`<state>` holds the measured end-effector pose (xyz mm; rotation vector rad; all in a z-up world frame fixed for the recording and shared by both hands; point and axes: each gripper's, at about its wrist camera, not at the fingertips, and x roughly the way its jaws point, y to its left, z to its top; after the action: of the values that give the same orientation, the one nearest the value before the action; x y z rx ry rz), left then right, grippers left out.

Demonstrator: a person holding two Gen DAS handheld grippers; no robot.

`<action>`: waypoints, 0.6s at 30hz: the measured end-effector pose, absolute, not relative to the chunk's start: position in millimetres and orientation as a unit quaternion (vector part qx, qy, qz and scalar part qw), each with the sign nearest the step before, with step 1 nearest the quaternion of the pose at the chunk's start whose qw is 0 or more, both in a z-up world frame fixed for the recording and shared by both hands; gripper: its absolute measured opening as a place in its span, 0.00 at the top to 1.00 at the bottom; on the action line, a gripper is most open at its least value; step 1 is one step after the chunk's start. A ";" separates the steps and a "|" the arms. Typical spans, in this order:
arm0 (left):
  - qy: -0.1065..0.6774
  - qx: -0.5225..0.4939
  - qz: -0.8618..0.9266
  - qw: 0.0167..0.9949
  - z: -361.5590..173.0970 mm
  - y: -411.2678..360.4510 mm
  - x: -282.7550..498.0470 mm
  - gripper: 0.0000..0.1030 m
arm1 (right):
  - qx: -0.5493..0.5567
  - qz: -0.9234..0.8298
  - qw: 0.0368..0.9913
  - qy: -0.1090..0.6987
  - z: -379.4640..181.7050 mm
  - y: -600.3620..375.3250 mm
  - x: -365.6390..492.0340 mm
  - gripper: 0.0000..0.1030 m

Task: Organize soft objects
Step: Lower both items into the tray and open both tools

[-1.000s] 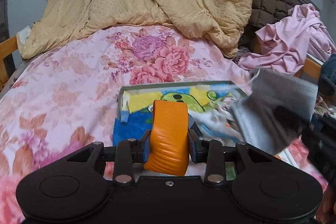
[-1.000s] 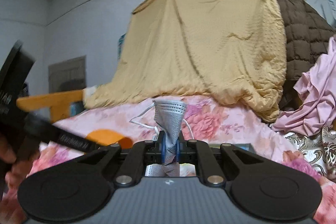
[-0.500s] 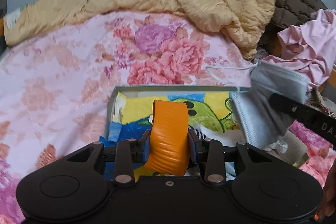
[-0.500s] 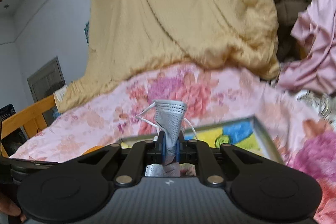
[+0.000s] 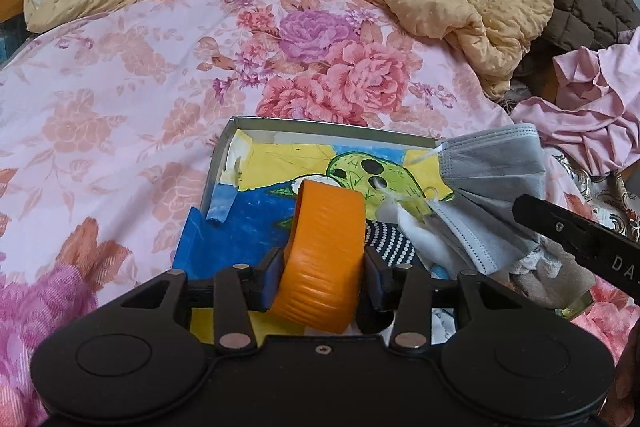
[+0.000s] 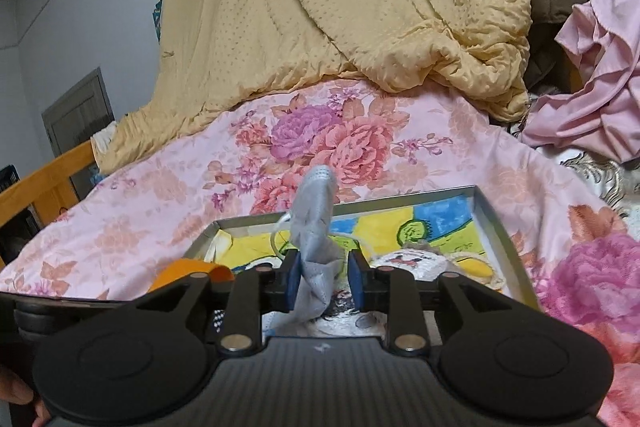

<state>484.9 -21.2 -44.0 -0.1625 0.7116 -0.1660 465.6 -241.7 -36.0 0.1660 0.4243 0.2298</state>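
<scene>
A: Gray face mask (image 6: 316, 247) — where is it?
B: Standing crumpled between the right gripper (image 6: 324, 281) pads; the jaws are opening, with a gap on each side, so nothing presses it. It hangs over the tray (image 6: 500, 247).
A: And the other tool?
B: The left gripper (image 5: 324, 277) has the orange band (image 5: 324, 255) between its blue pads. Those jaws are opening too, though both pads touch the band's sides.
A: What's beneath?
B: The shallow metal tray, lined with a yellow, blue and green cartoon picture. A polka-dot cloth (image 5: 390, 241) and white fabric lie inside it.
A: Around it?
B: The tray sits on a pink floral bedspread (image 5: 120, 99). Behind that, a yellow quilt (image 6: 340, 7) is heaped, with pink garments (image 6: 592, 87) to the right.
</scene>
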 end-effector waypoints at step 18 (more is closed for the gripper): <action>0.249 -0.085 -0.038 0.964 1.2 -22.3 419.2 0.18 | 0.048 0.103 0.979 0.171 10.4 -260.5 398.5 0.16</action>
<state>419.2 -22.3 1.2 -0.1717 0.5033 -0.0767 398.5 -260.5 10.4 0.0972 0.3441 0.2079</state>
